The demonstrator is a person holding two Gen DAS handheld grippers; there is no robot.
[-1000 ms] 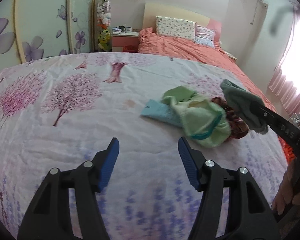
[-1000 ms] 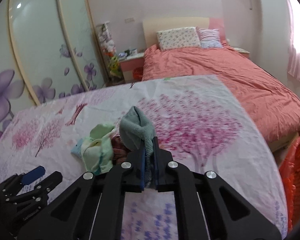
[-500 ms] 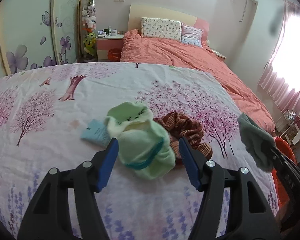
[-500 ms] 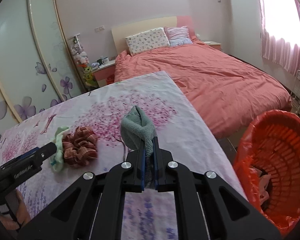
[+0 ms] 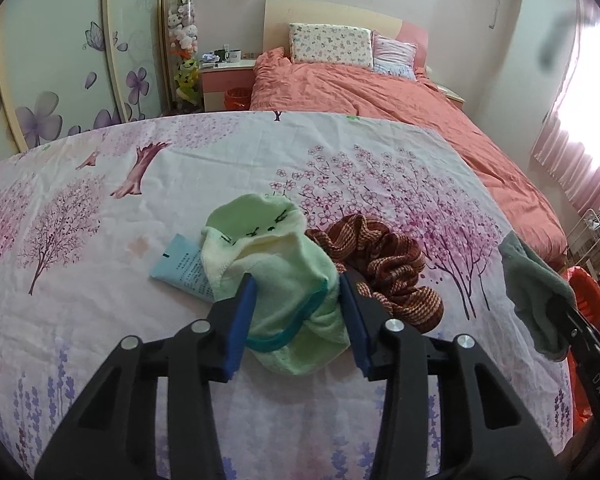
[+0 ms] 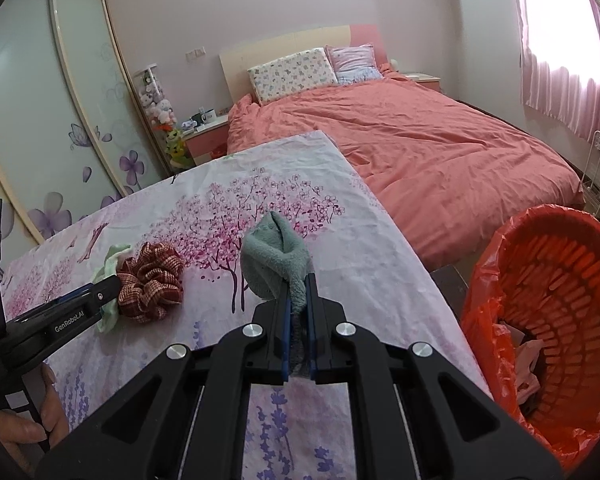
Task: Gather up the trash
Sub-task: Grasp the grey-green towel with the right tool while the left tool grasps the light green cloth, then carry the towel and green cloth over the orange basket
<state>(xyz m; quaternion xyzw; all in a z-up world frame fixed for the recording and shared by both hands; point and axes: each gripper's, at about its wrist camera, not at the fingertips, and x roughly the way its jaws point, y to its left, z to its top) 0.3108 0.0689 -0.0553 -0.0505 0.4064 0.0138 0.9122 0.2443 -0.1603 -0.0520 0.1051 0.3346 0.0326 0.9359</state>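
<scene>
Your right claw (image 6: 299, 300) is pinching a grey-green cloth (image 6: 274, 258), pads pressed tight on its lower fold, the bulk standing above the tips. The orange basket (image 6: 556, 296), lined with an orange bag and already holding some scraps, sits on the floor at about 3 o'clock of that claw, well apart from it. Carry the cloth over the rim and let go only once it hangs above the opening; a soft cloth released early would likely drape on the edge.

Your left claw (image 5: 298, 320) is spread around a pale green cloth (image 5: 276, 280), one pad on each side, not yet closed as far as can be judged. Close low on the bunched part so you take a full fold. A brown striped scrunchie (image 5: 384, 276) lies touching it at 2 o'clock; a light blue tube (image 5: 180, 268) lies partly under it at 10 o'clock. Avoid dragging either.

The tabletop (image 5: 100, 208) carries a wrinkled sheet printed with pink trees, which may lift with the cloth. Beyond stands a bed (image 6: 420, 140) with a coral quilt; pink curtains (image 6: 564, 80) hang at the window.
</scene>
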